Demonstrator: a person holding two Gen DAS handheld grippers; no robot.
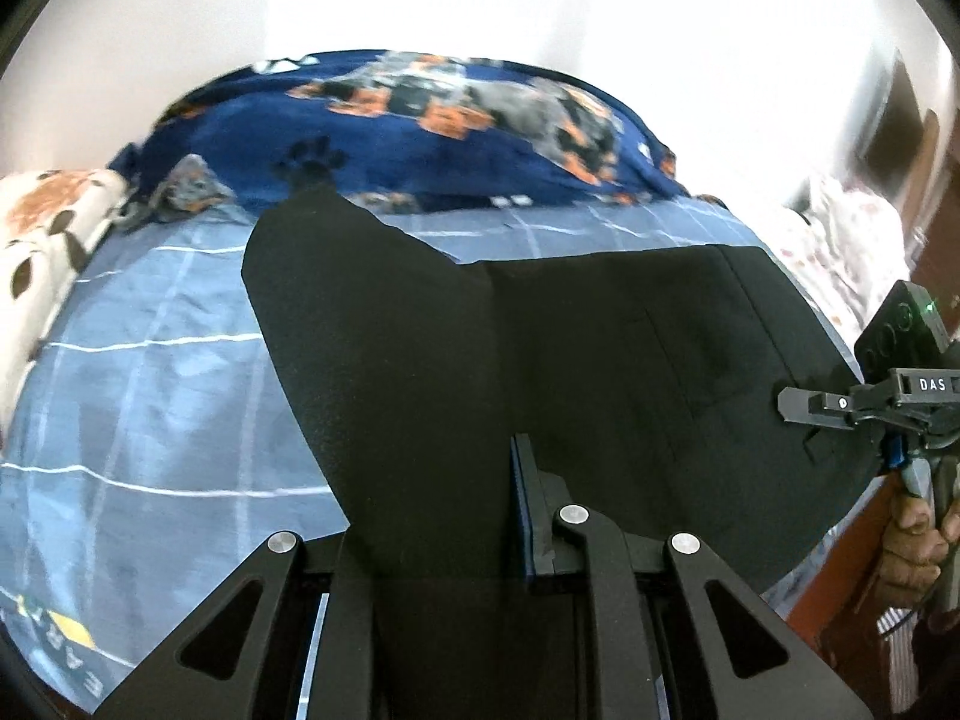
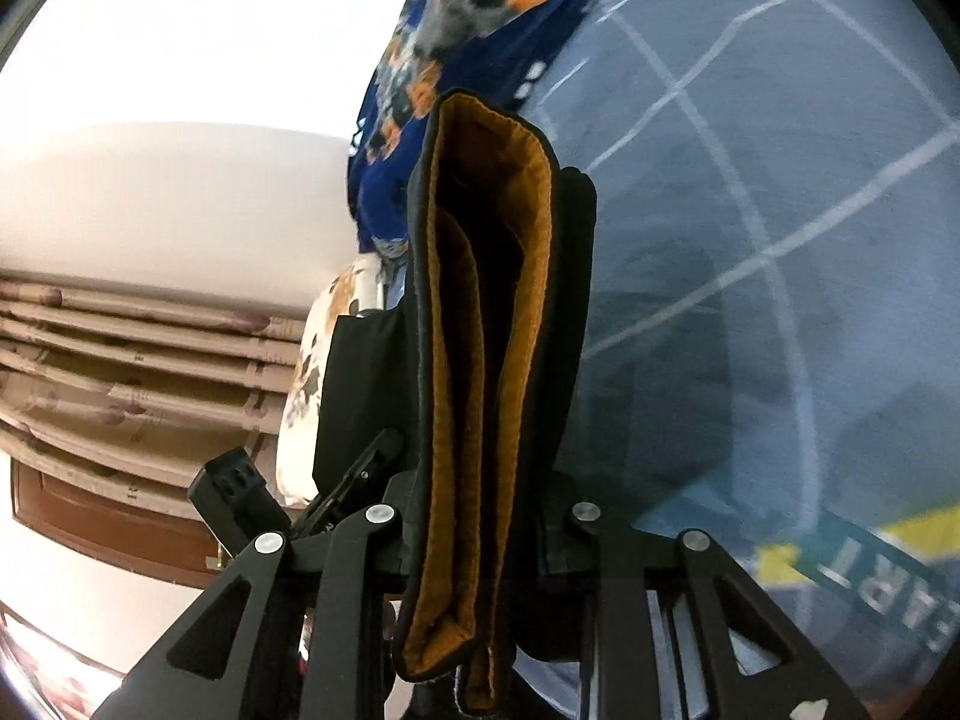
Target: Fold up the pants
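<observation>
While both grippers' fingers clamp them, black pants [image 1: 588, 360] — orange-lined waistband, hanging taut

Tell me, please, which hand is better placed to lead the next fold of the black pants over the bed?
Probably the left. Its gripper is shut on the pants with blue bedsheet open ahead to lay them on. The right gripper clamps the thick orange-lined waistband, which blocks much of its view.
</observation>
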